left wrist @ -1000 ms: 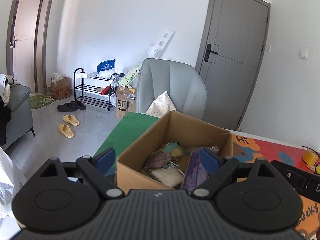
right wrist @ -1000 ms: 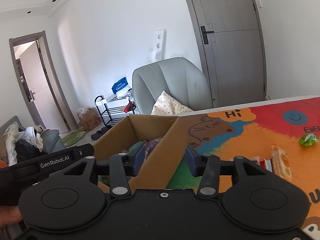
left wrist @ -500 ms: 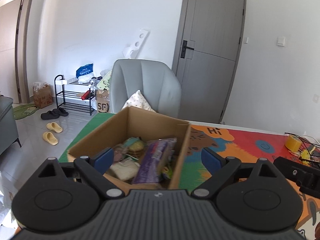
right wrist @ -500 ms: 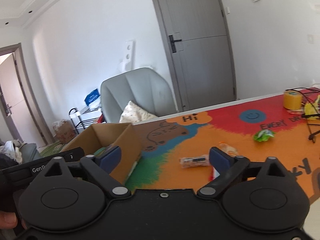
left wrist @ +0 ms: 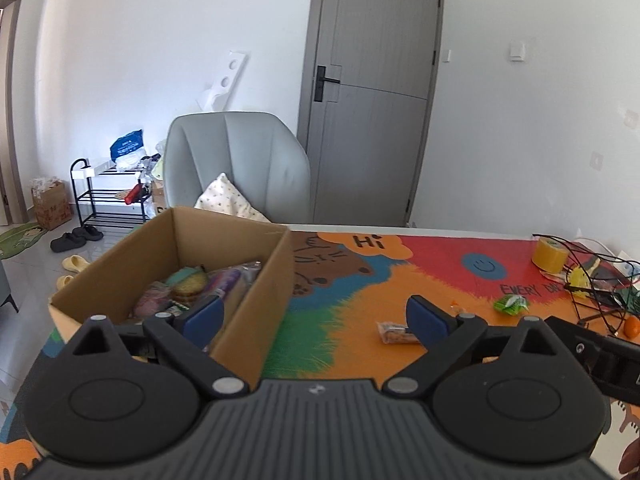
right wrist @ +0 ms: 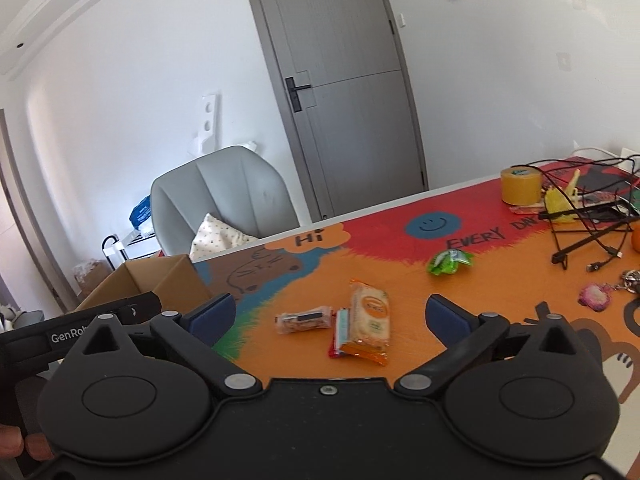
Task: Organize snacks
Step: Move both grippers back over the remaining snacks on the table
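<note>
A cardboard box [left wrist: 256, 280] with several snack packs inside stands at the table's left end; it also shows in the right wrist view [right wrist: 160, 276]. On the colourful mat lie a small clear snack bar [right wrist: 304, 322], an orange-and-white biscuit pack [right wrist: 370, 320] over a red-edged pack [right wrist: 338, 338], and a green wrapped snack [right wrist: 448, 262]. My right gripper [right wrist: 330, 316] is open and empty, above and short of the loose packs. My left gripper [left wrist: 316, 318] is open and empty by the box's right wall.
A yellow tape roll [right wrist: 520, 186], black cables and a stand [right wrist: 588, 236], a pink keychain [right wrist: 596, 296] and yellow items lie at the table's right. A grey chair [left wrist: 240, 168] with a pillow stands behind the table. A shoe rack [left wrist: 108, 196] stands on the floor at left.
Both grippers have swung right, away from the box toward the loose snacks. The right gripper's jaws opened wide. The left gripper stayed open.
</note>
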